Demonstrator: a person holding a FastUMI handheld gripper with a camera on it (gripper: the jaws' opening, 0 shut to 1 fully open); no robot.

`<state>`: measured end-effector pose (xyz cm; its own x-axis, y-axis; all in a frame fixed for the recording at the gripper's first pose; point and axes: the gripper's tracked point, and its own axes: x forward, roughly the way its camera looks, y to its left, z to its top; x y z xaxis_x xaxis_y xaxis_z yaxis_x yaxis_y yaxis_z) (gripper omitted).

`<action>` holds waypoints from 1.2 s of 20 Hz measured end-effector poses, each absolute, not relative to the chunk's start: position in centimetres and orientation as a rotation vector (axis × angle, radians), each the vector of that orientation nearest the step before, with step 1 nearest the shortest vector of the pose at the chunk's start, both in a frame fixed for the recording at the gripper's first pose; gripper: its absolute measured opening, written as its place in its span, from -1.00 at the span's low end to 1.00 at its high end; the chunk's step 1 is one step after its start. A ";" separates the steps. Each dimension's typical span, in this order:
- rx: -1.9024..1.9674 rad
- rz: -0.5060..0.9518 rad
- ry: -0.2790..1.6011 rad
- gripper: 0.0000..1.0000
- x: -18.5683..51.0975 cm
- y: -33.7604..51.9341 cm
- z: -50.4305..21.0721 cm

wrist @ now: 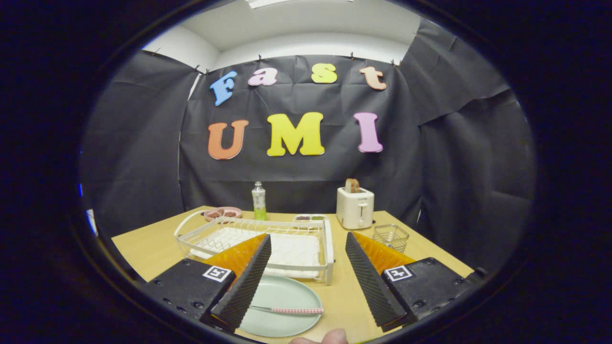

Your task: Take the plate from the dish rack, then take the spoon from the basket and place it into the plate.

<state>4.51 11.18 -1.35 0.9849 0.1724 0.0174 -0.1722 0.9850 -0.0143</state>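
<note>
Low in the frame, my gripper (306,291) stands wide open with nothing between its fingers. A fingertip (330,337) shows at the very bottom edge. The plate (282,306) lies flat on the table (143,248) at bottom centre, partly behind my left finger, and the spoon (291,310) already lies across it — so, as I judge it, the placing is done. What remains is to back off cleanly: I should lift straight up and away, keeping the left finger clear of the plate's rim so nothing gets nudged. Just past the plate, mid-frame, sits the dish rack (267,243); right of centre, the wire basket (390,237) — both apparently emptied. Farther back, a toaster (355,208) and a bottle (258,200) stand by the wall.
</note>
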 end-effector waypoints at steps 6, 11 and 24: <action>-0.077 0.140 -0.060 1.00 2.6 6.2 -2.2; -0.008 0.127 -0.055 1.00 2.7 2.9 -2.8; 0.012 0.149 -0.070 1.00 1.3 2.8 -2.6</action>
